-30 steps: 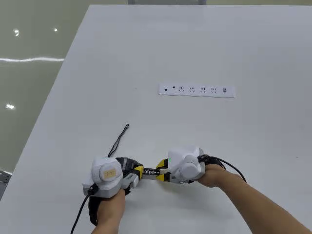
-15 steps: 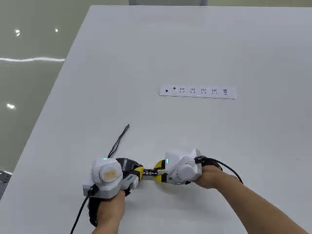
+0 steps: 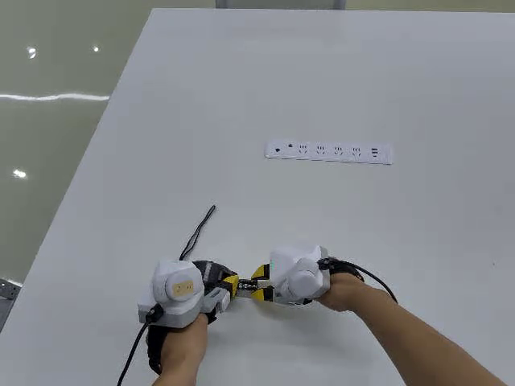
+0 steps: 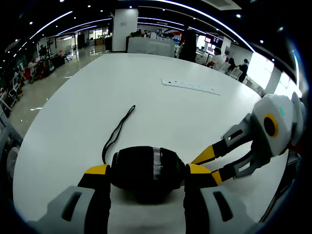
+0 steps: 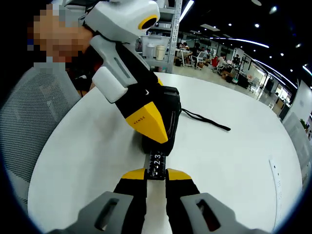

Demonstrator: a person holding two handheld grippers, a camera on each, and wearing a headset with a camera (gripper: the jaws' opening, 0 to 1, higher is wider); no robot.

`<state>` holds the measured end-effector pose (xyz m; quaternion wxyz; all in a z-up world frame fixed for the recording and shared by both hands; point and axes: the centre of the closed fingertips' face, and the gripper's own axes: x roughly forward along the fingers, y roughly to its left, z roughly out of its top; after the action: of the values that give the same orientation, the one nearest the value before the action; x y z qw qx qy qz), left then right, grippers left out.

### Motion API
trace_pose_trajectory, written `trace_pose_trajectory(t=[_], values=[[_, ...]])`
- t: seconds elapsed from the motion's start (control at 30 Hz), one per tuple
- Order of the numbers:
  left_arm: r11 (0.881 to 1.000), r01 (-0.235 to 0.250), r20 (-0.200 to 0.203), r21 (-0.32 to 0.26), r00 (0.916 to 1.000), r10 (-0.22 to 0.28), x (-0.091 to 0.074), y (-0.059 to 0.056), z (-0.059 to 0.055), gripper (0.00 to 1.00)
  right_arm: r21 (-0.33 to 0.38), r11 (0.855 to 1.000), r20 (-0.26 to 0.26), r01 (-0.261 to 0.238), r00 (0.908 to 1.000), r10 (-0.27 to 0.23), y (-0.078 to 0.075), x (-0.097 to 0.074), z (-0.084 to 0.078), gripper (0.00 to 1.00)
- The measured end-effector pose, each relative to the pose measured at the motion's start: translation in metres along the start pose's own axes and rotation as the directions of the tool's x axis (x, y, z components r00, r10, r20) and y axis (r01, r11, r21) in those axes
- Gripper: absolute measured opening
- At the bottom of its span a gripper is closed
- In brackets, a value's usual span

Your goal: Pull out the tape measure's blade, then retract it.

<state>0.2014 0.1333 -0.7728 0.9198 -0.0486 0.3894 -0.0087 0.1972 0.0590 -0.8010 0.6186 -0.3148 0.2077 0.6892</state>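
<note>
My left gripper (image 4: 146,171) is shut on the black tape measure (image 4: 145,161), its yellow-tipped jaws pressing on both sides of the case. In the head view the left gripper (image 3: 223,286) holds the tape measure (image 3: 211,273) near the table's front edge. A short length of blade (image 5: 157,160) with printed numbers sticks out of the case (image 5: 165,114). My right gripper (image 5: 156,174) is shut on the blade's end. The right gripper (image 3: 259,283) sits close to the case, with the blade (image 3: 244,284) spanning the small gap. A black wrist strap (image 3: 197,229) trails away from the case.
A white power strip (image 3: 328,151) lies flat in the middle of the white table (image 3: 322,72). The table's left edge (image 3: 80,173) drops to a glossy floor. Black cables run back from both grippers toward the person's hands.
The right gripper has moved left toward the tape measure case, and the exposed length of blade between the grippers is shorter. The left gripper and case stay put.
</note>
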Motion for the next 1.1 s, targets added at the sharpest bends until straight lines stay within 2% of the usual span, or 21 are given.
trace_pose_trajectory(t=[1.1], values=[[1.000, 0.008, -0.002, 0.009, 1.0000, -0.008, 0.001, 0.000, 0.000, 0.56, 0.014, 1.000, 0.007, -0.001, 1.0000, 0.001, 0.000, 0.014, 0.015, 0.13]])
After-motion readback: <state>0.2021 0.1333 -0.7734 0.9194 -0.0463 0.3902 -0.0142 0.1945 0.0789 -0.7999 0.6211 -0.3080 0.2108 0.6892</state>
